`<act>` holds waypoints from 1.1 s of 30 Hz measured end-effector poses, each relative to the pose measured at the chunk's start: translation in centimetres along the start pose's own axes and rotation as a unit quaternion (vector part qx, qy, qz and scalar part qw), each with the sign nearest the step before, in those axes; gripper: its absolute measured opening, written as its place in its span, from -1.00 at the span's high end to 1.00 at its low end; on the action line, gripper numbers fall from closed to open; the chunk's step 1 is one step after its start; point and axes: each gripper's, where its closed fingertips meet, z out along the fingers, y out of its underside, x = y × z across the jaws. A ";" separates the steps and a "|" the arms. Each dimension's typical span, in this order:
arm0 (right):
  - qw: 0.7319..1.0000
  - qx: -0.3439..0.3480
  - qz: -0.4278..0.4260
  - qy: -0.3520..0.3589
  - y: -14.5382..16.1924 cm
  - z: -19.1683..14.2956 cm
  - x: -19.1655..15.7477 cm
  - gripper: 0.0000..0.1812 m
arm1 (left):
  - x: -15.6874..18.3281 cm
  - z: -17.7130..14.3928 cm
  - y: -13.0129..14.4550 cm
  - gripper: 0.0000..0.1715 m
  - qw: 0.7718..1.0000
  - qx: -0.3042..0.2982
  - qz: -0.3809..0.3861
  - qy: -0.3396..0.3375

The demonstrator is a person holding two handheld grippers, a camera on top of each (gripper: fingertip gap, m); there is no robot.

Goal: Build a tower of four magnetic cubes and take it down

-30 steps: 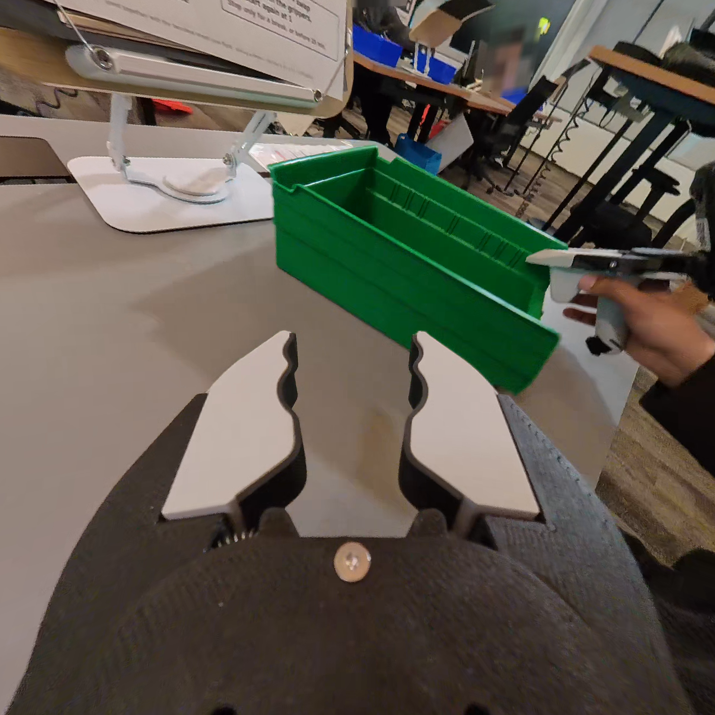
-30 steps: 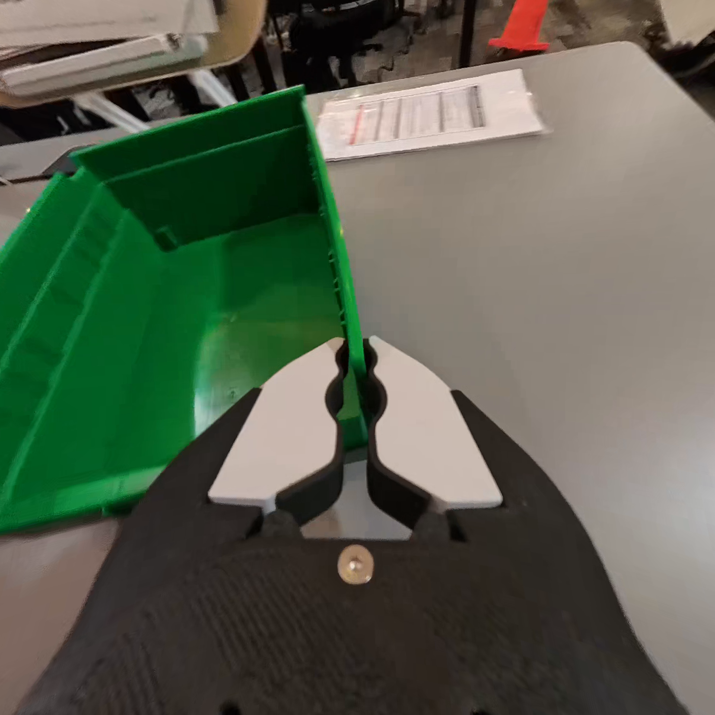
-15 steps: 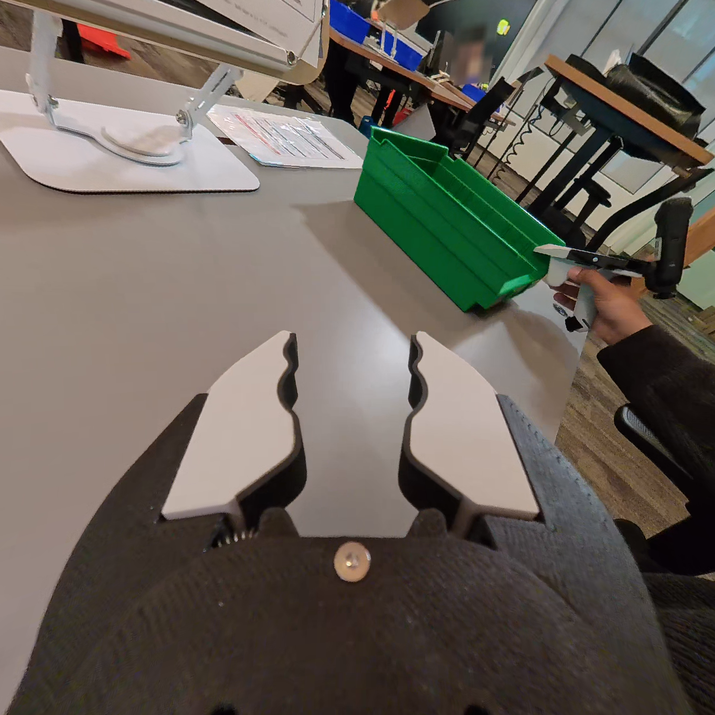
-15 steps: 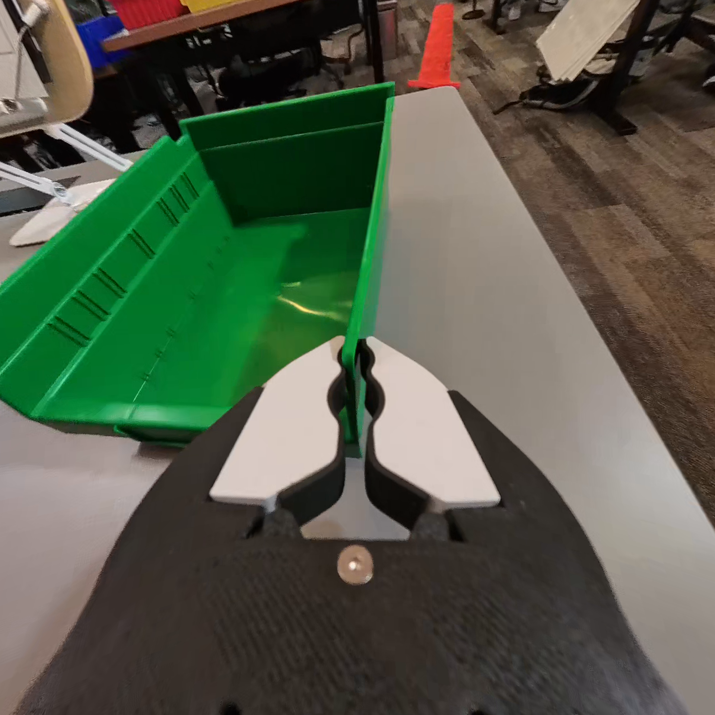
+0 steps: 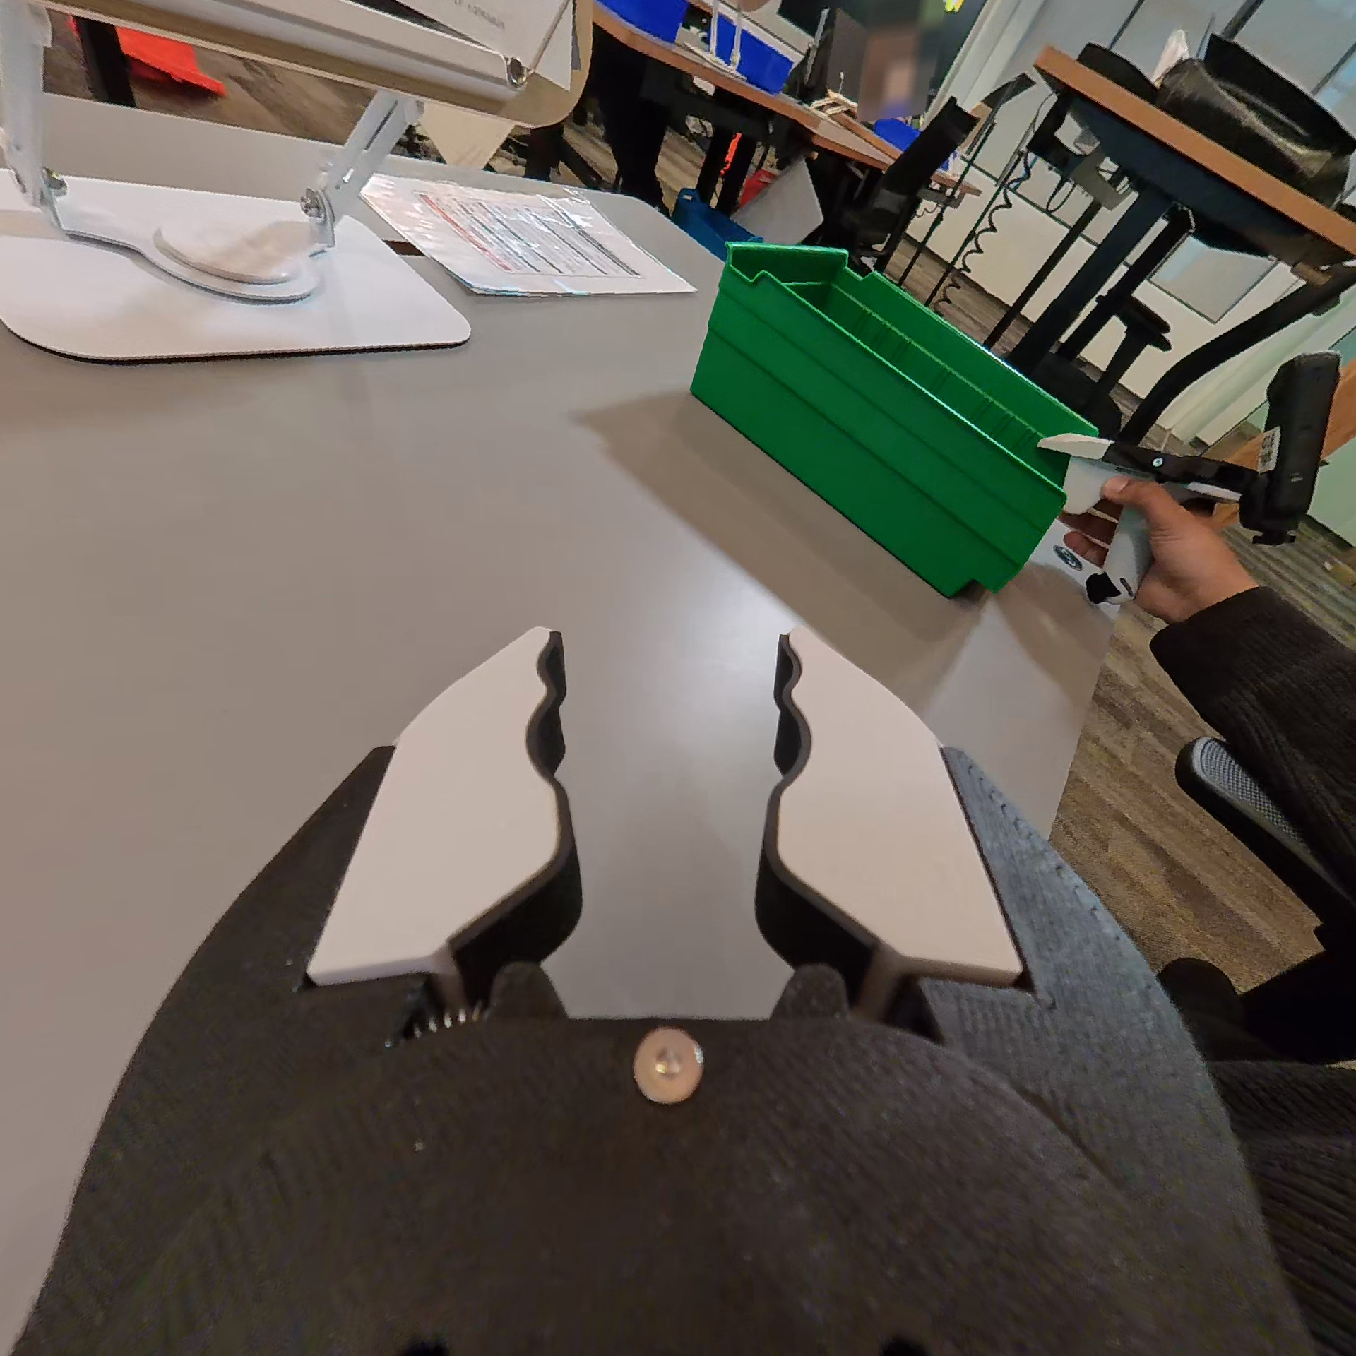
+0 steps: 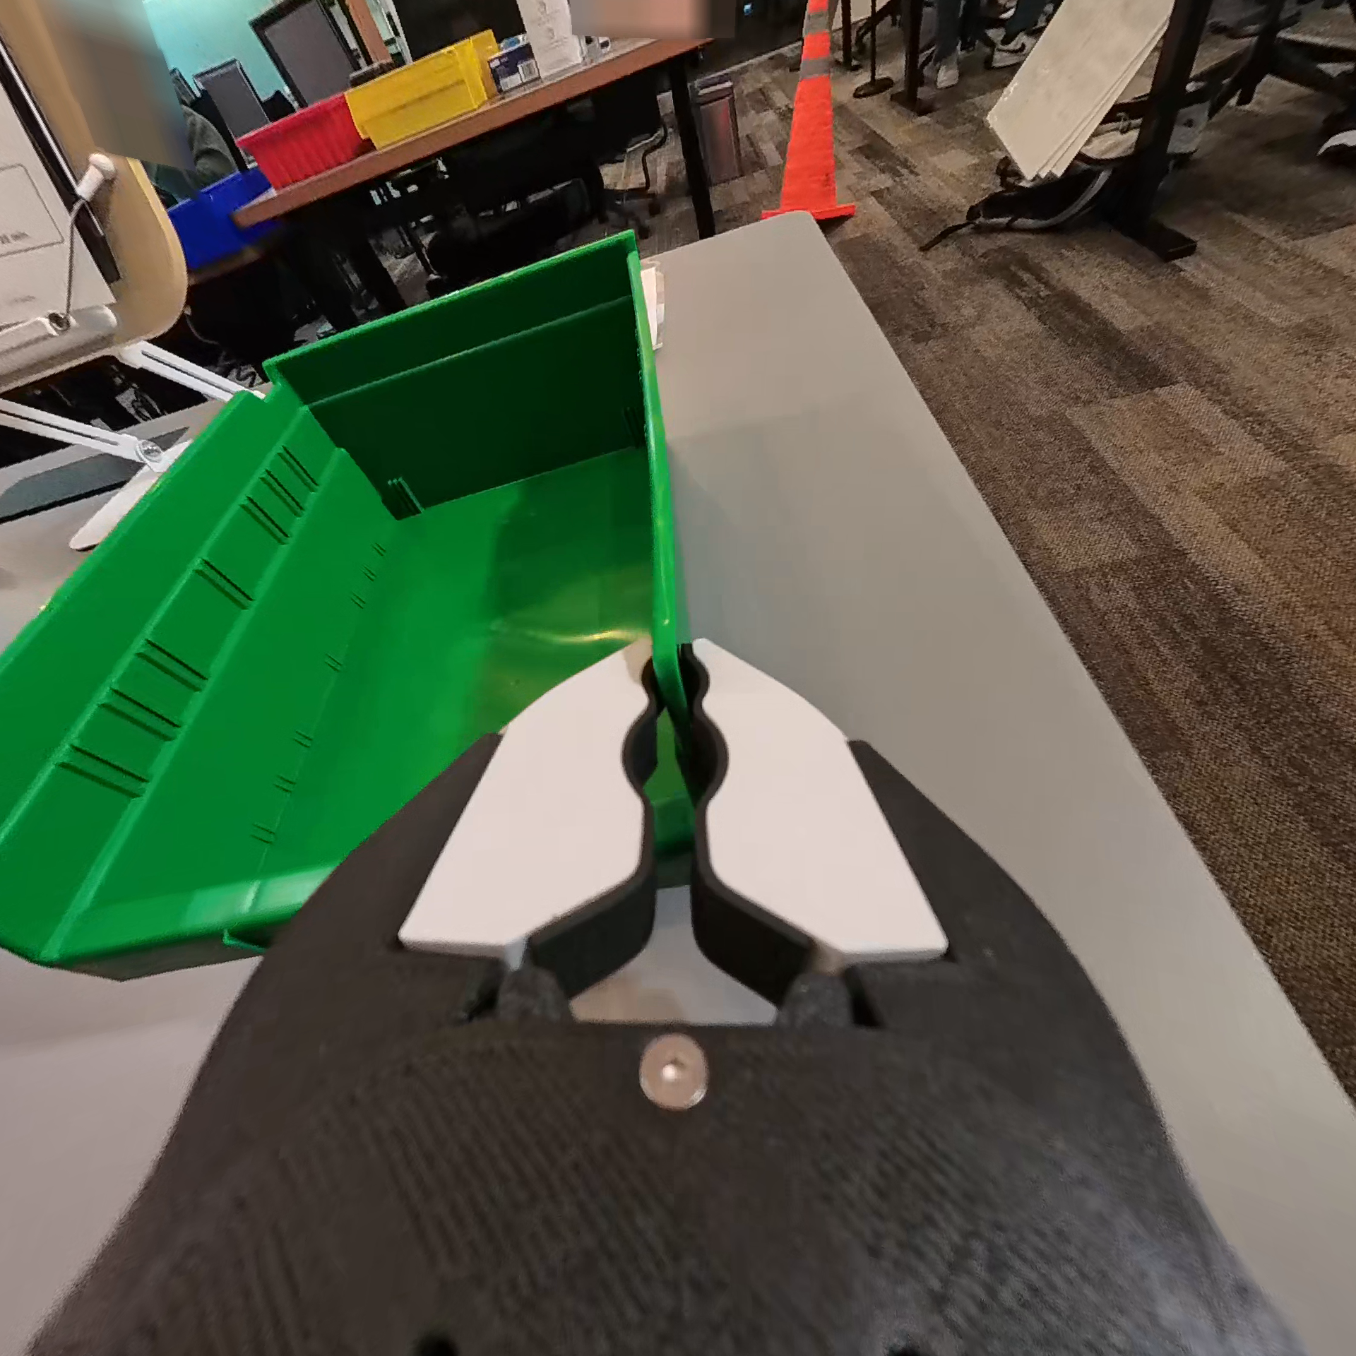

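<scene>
Two grippers appear. We see the right gripper [image 6: 669,653] with its fingers [image 6: 558,792] clamped on the right-hand side wall of a green bin [image 6: 308,660], one finger inside the bin and one outside, close to its near end. The bin extends ahead and to the left of these fingers on the grey table [image 6: 844,550]; whether its base lies flat on the surface we cannot tell. Beyond it stands an orange cone [image 6: 811,117] on the carpet. We see the left gripper [image 5: 668,638] with its fingers [image 5: 462,814] apart, holding nothing, above bare table. The bin lies well ahead and to the right of them; a white stand [image 5: 220,293] and a laminated sheet [image 5: 521,238] lie ahead to the left.
</scene>
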 end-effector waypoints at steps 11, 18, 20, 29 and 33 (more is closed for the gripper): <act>0.998 -0.031 -0.061 0.014 0.3 -0.4 -0.8 0.97 | 0.2 0.0 0.3 0.35 1.000 -0.010 0.010 -0.005; 0.992 0.030 -0.106 0.056 -3.6 -2.3 -1.5 0.76 | -2.3 -0.5 0.0 0.21 0.997 -0.010 0.022 -0.078; 0.983 0.080 -0.154 0.062 -6.2 -3.8 -3.5 0.72 | -4.1 -2.0 -1.3 0.20 0.986 -0.002 0.070 -0.151; 0.933 0.214 -0.124 -0.261 -7.6 -3.6 -32.0 0.68 | -12.1 -14.9 -7.0 0.03 0.881 0.111 0.140 -0.438; 0.903 0.106 -0.058 -0.412 0.6 -0.8 -42.4 0.69 | -13.8 -15.9 -3.8 -0.06 0.902 0.054 0.074 -0.422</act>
